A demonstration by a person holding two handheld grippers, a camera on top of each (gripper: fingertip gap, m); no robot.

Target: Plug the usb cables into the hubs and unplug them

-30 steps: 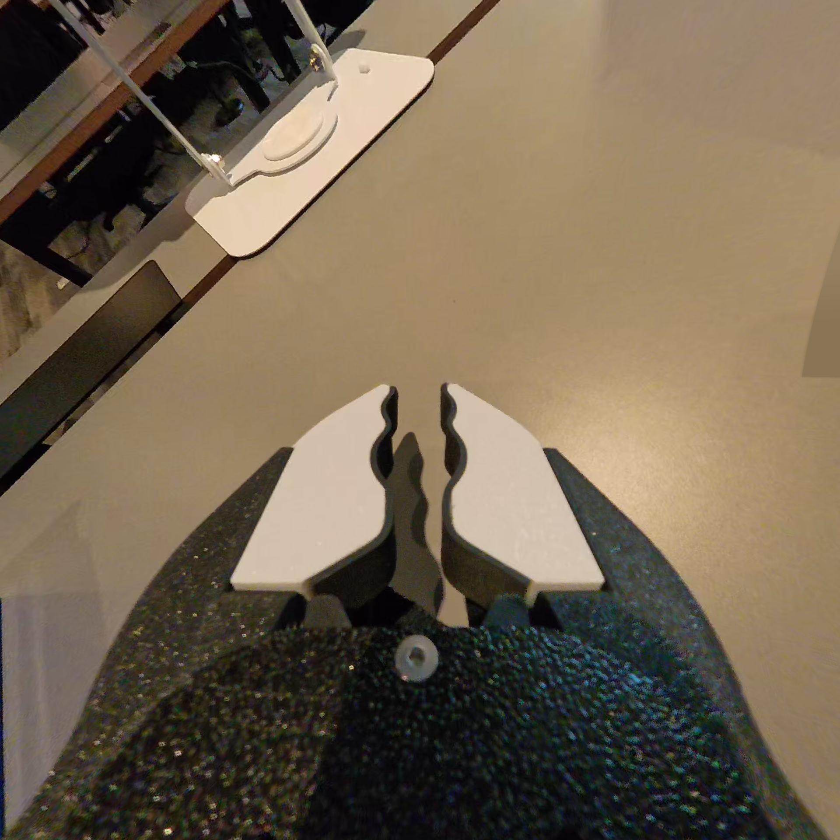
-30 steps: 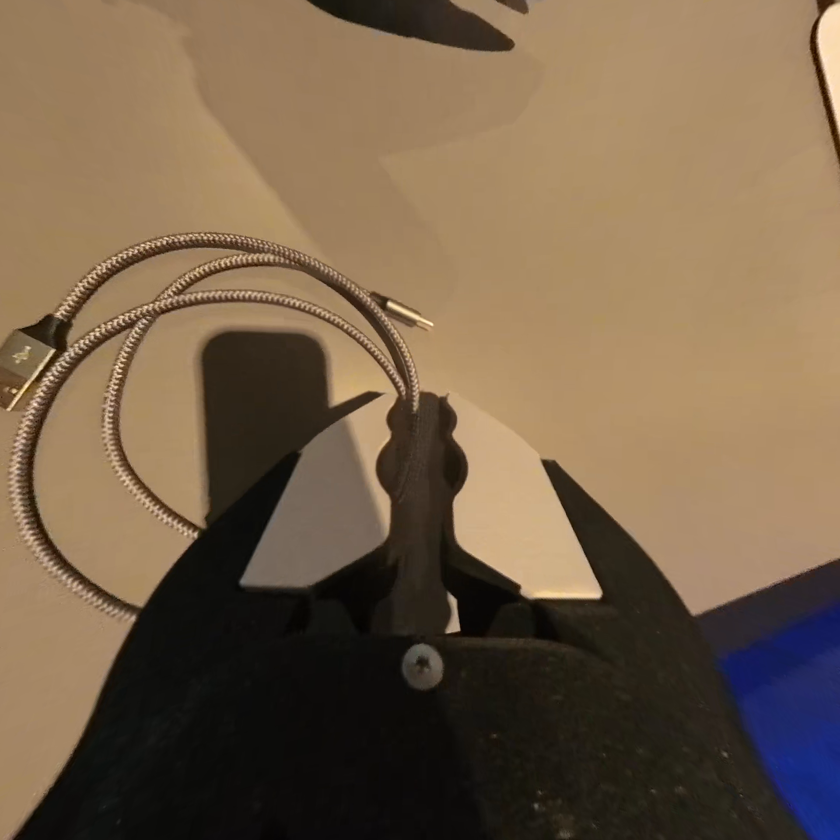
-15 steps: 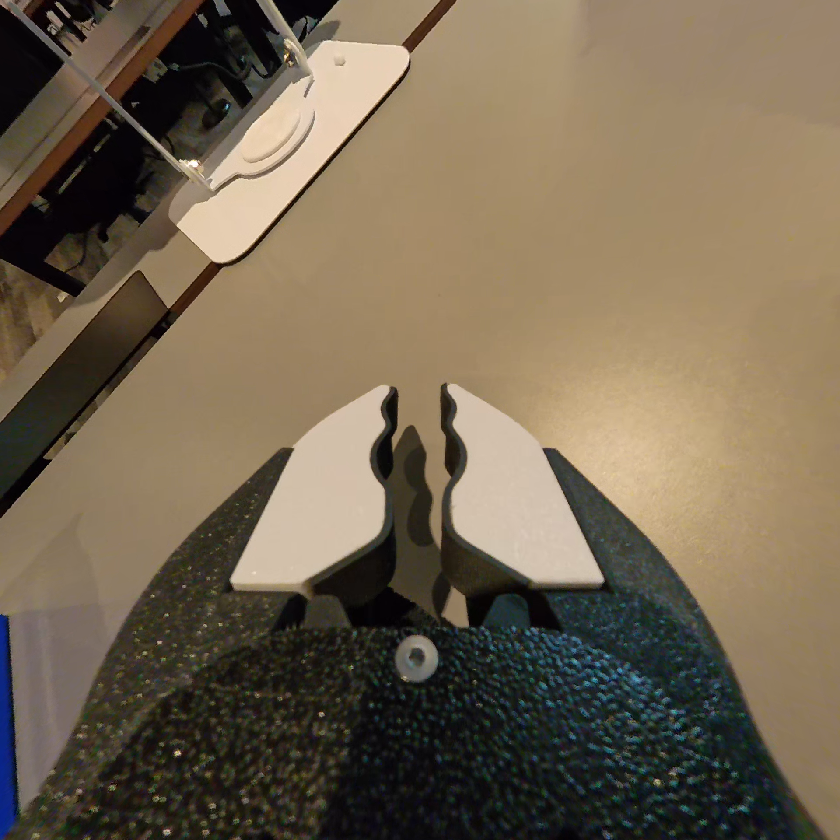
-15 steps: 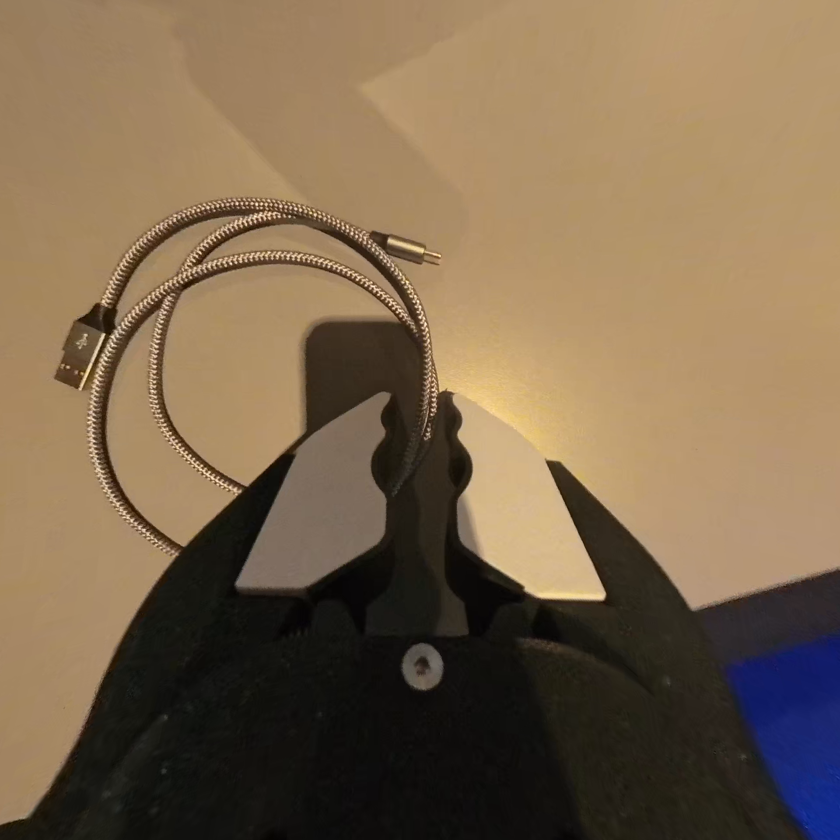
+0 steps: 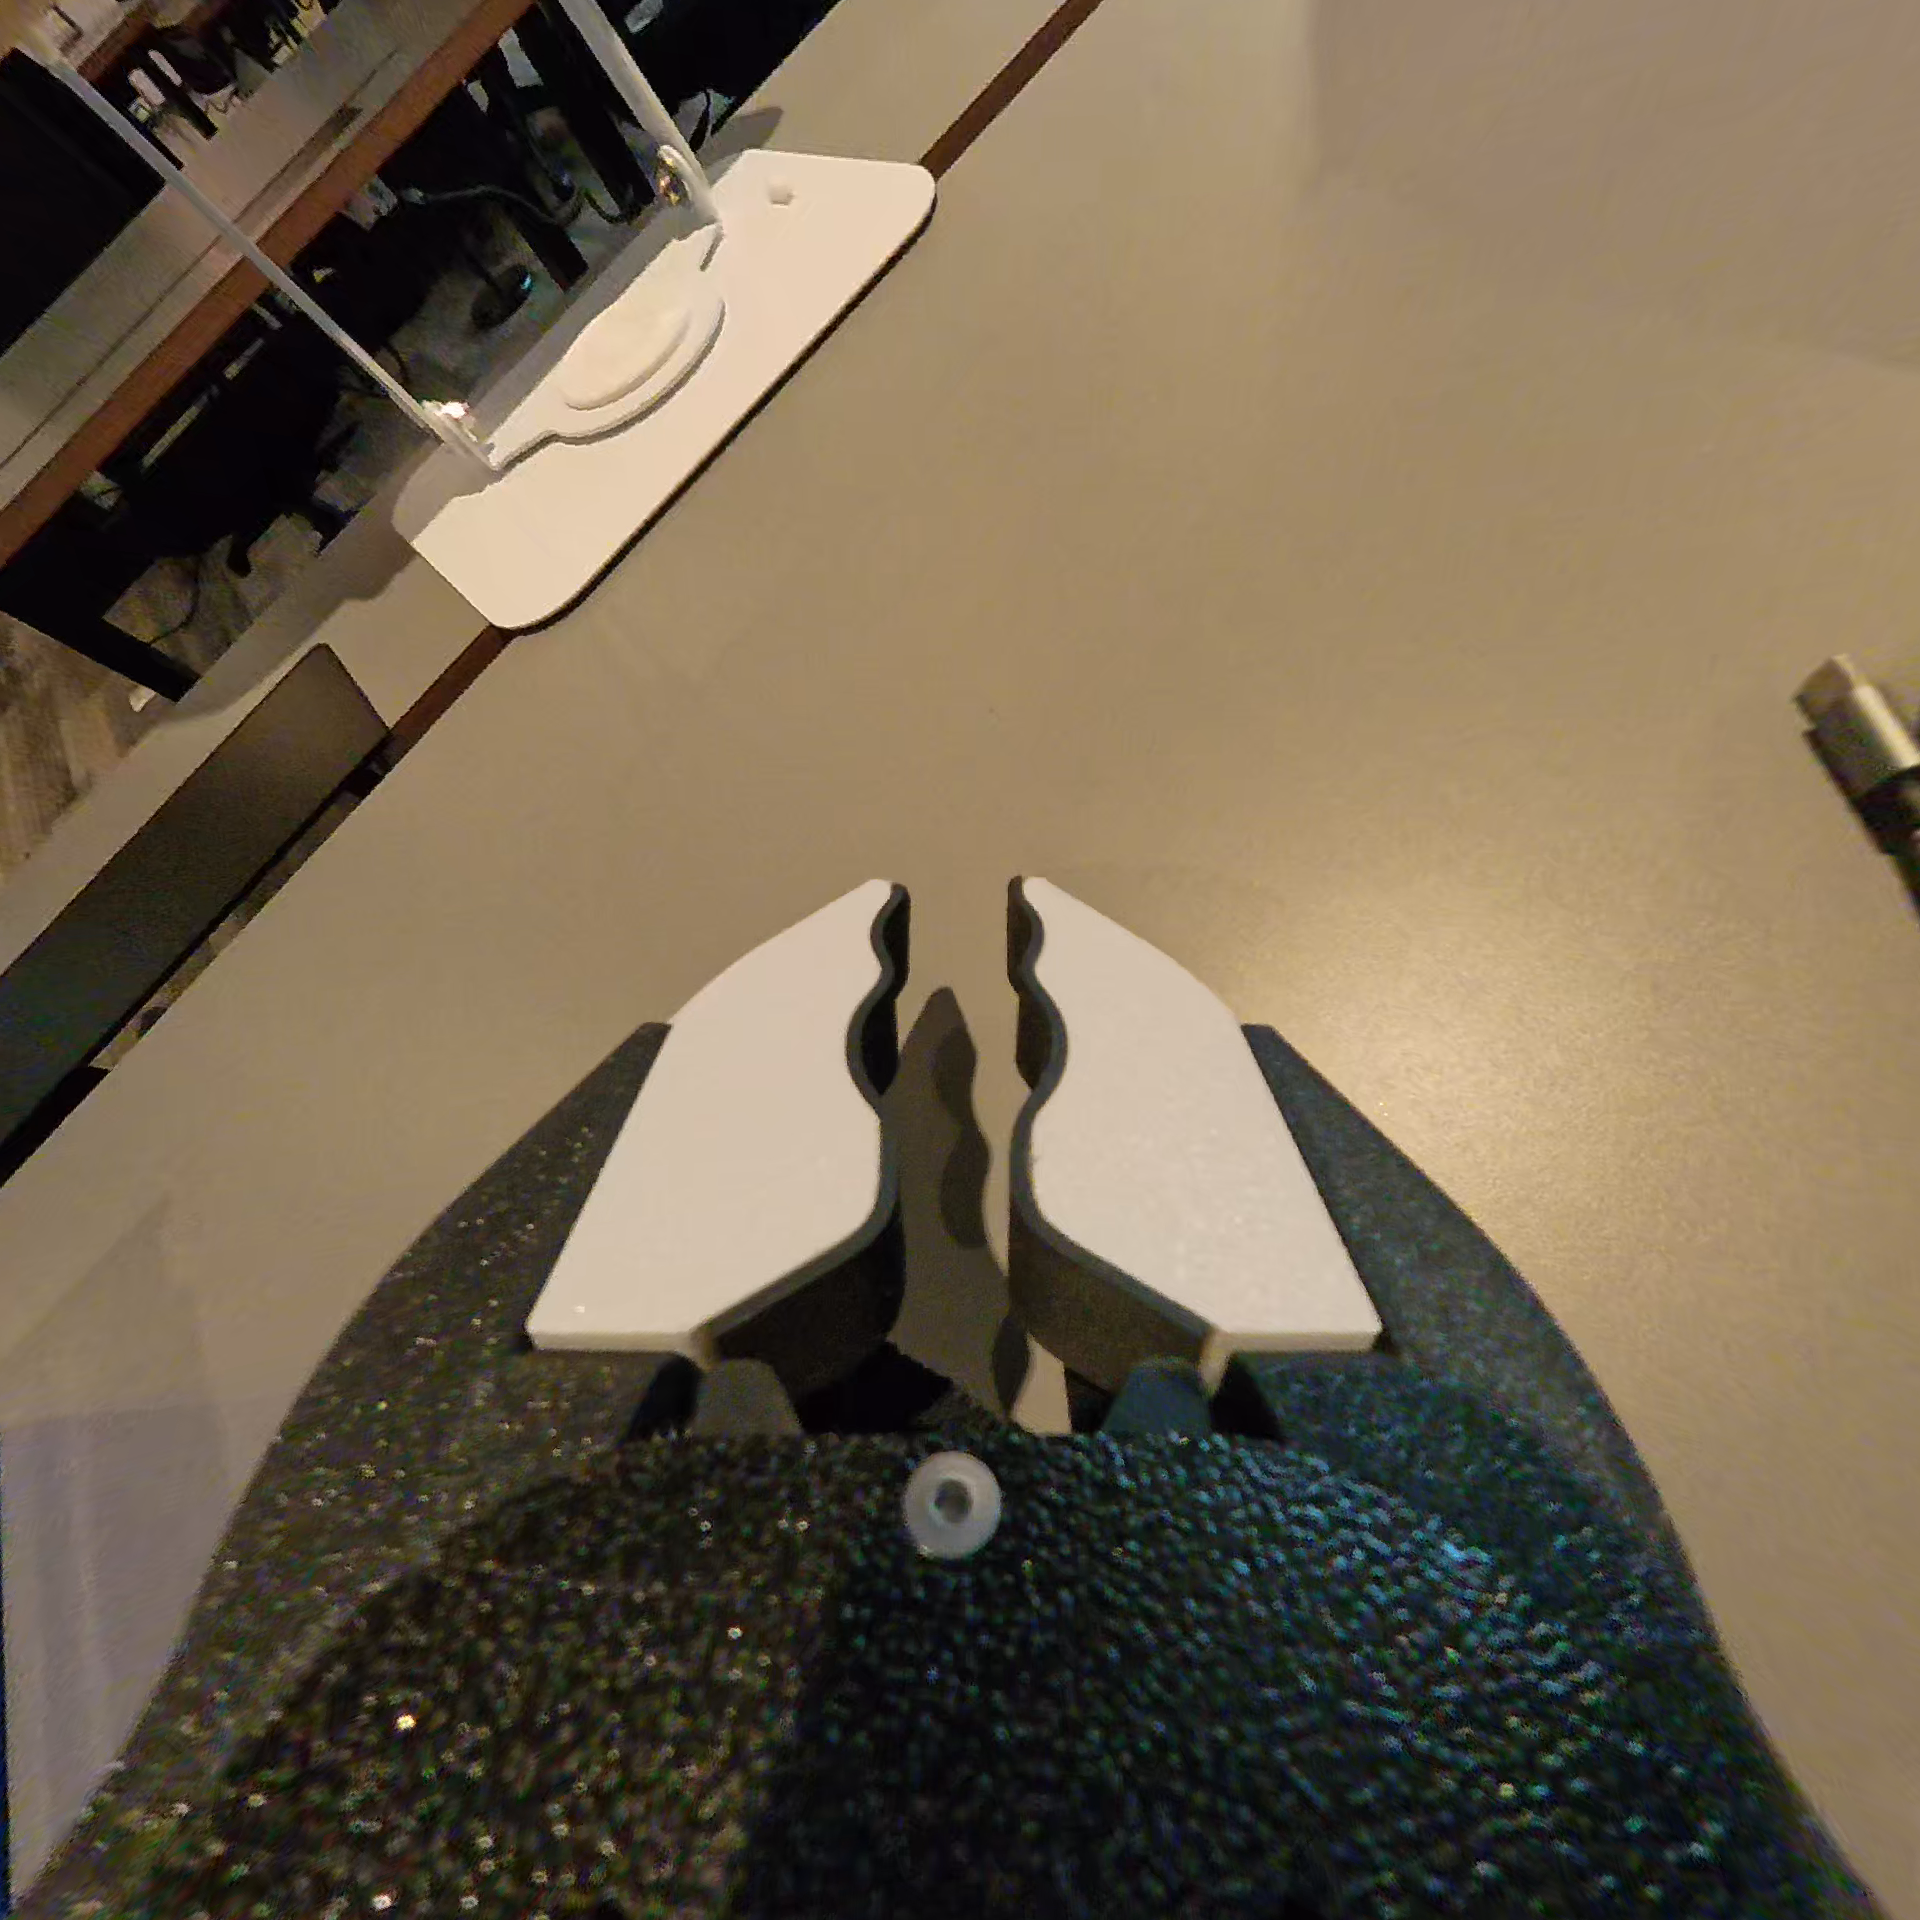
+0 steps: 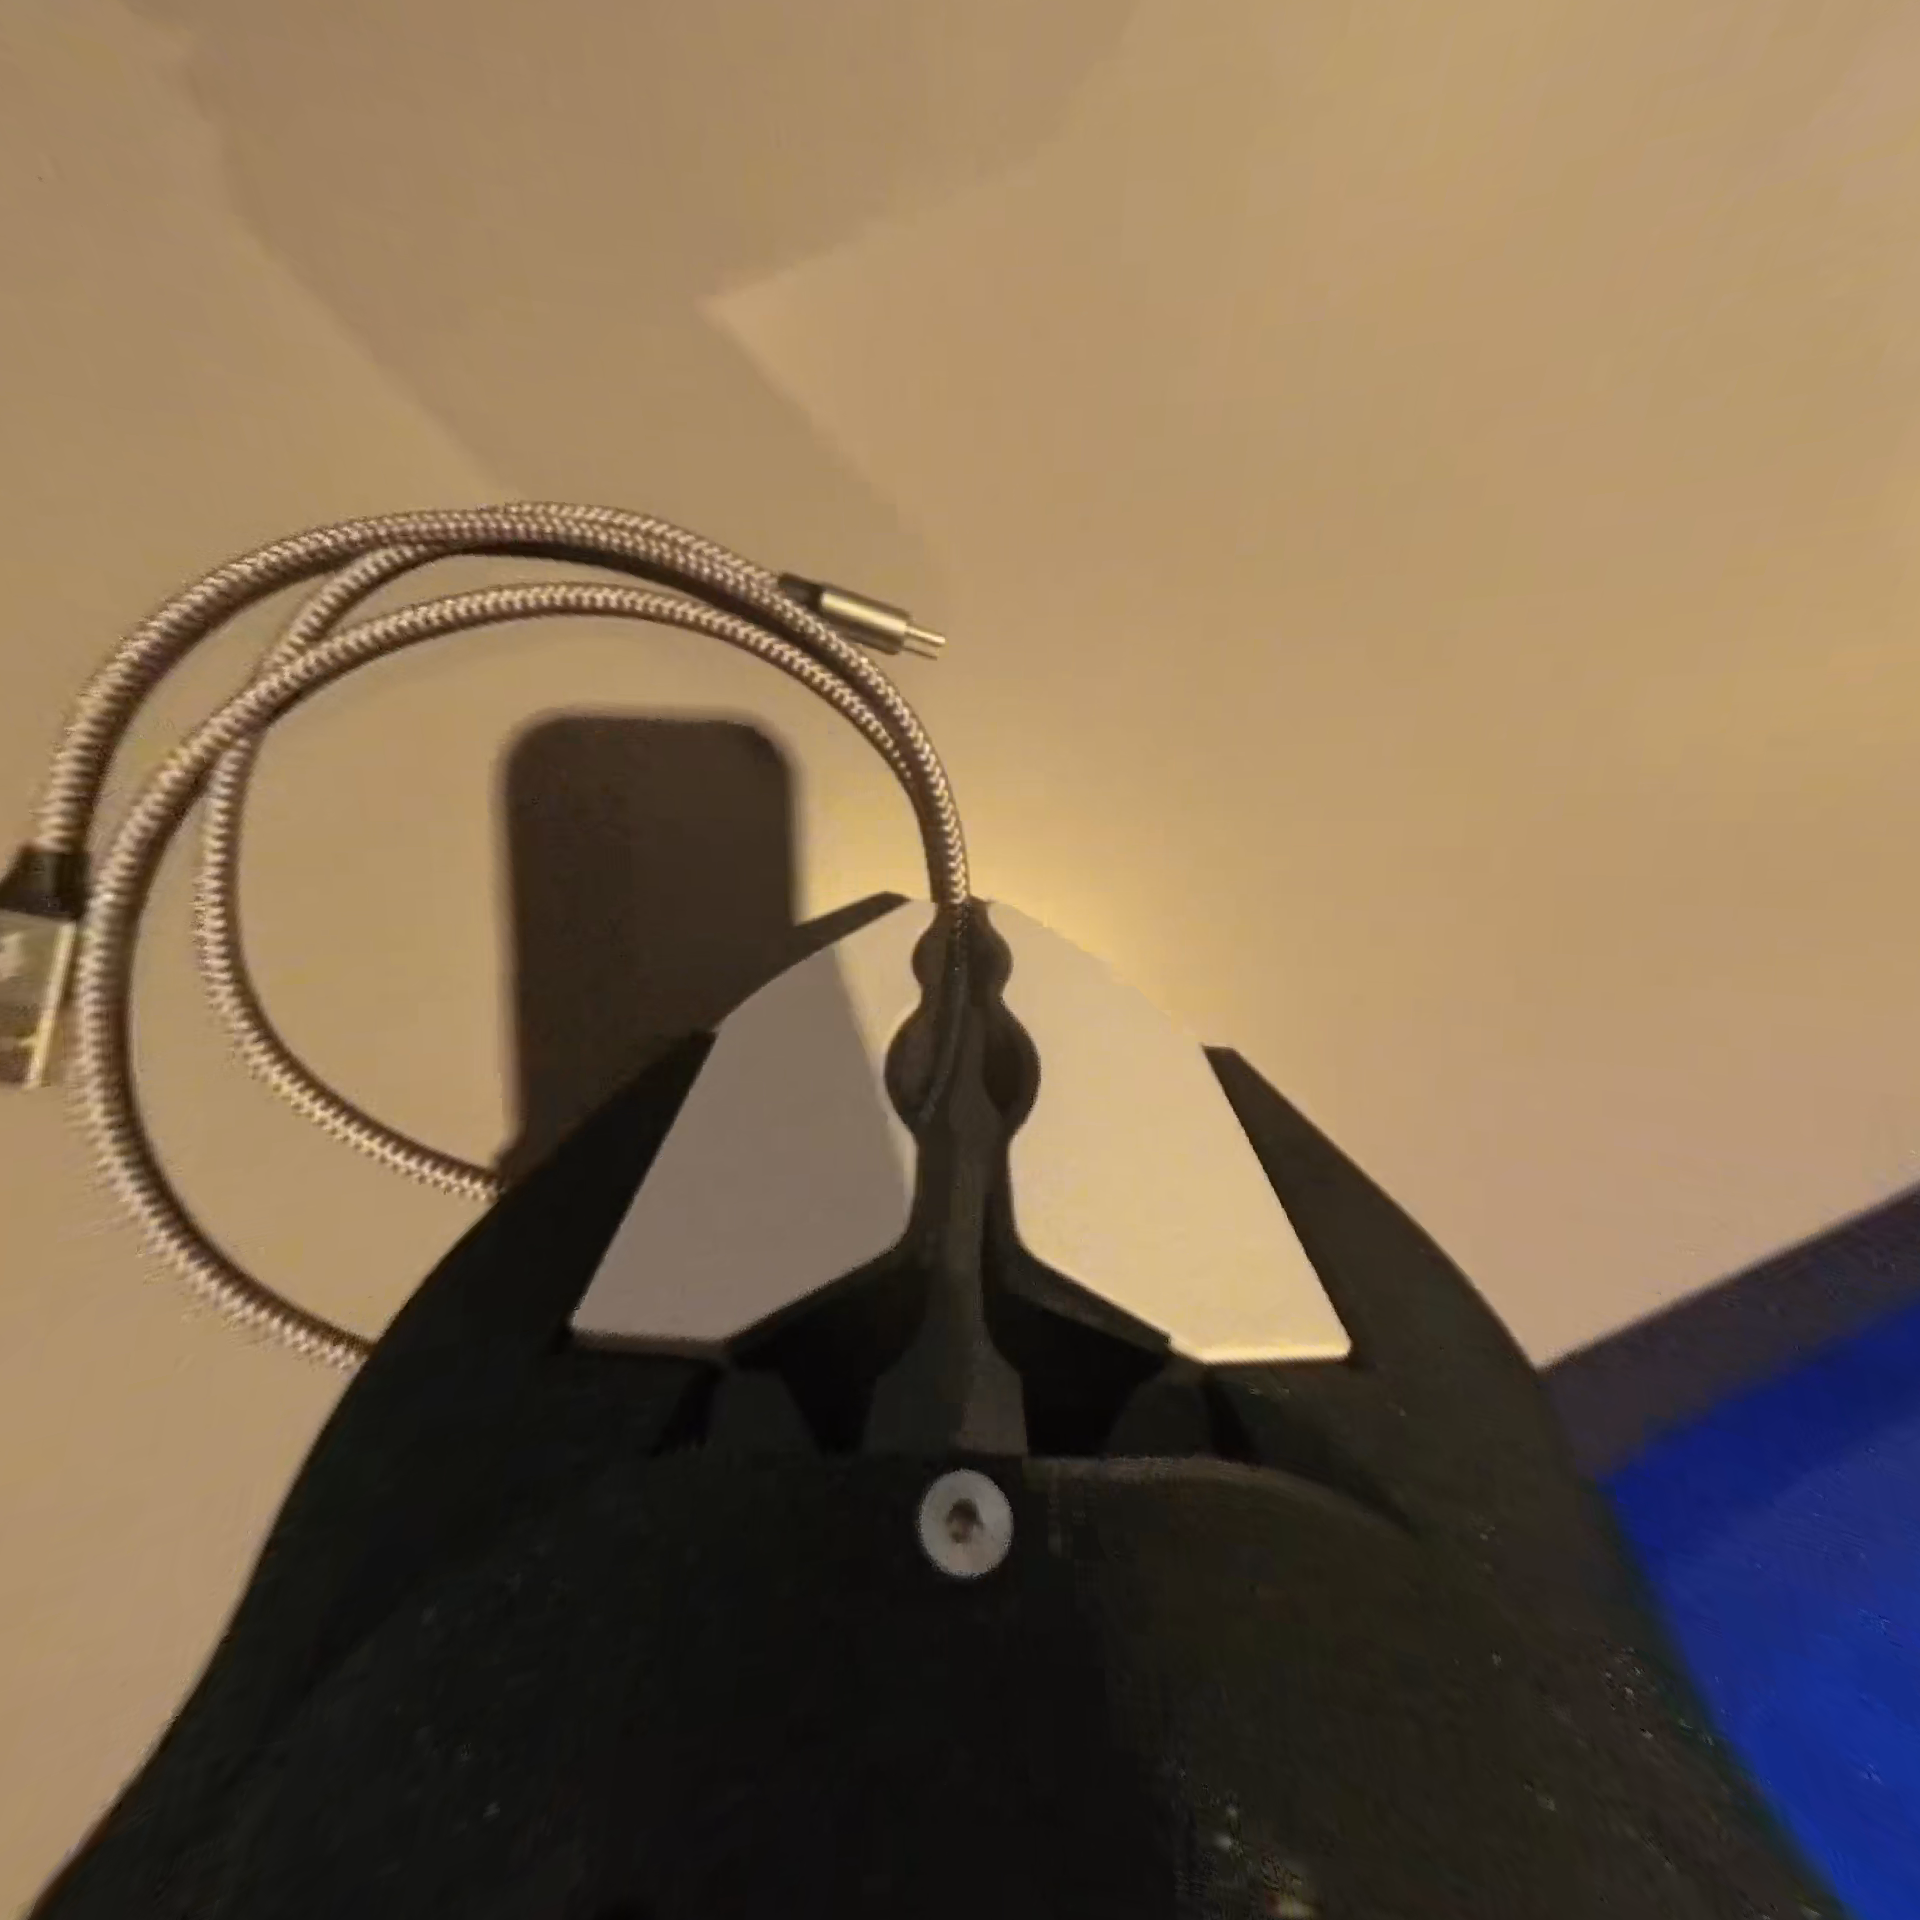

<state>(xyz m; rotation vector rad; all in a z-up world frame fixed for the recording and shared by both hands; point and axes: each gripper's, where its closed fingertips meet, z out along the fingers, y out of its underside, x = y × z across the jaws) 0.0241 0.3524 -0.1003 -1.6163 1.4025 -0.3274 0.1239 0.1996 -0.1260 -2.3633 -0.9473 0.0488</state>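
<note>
— Looking from the left: a white stand base [image 5: 665, 384] sits at the far edge of the tan surface [image 5: 1299, 468], and the left gripper [image 5: 956, 899] hovers over bare surface, its jaws a little apart with nothing between them.

— And the cable?

— Over to the right. The braided usb cable [image 6: 499, 603] lies coiled on the surface, flat plug [image 6: 31, 977] at the far left of the loop, slim plug [image 6: 862, 618] pointing right. The right gripper [image 6: 961, 914] has its jaws closed on the cord partway along the coil, not on either plug. A dark rounded slab [image 6: 644, 883] lies beneath the loop; possibly a hub, though I can't tell.

— So which step is this?

— Fetching the cable, I'd say. Nothing is plugged in, and no port shows in either view.

— Next?

— I'd guess the grip has to shift toward a plug, since a cord held mid-length flops. The left jaws could take the plug end or steady the hub.
</note>
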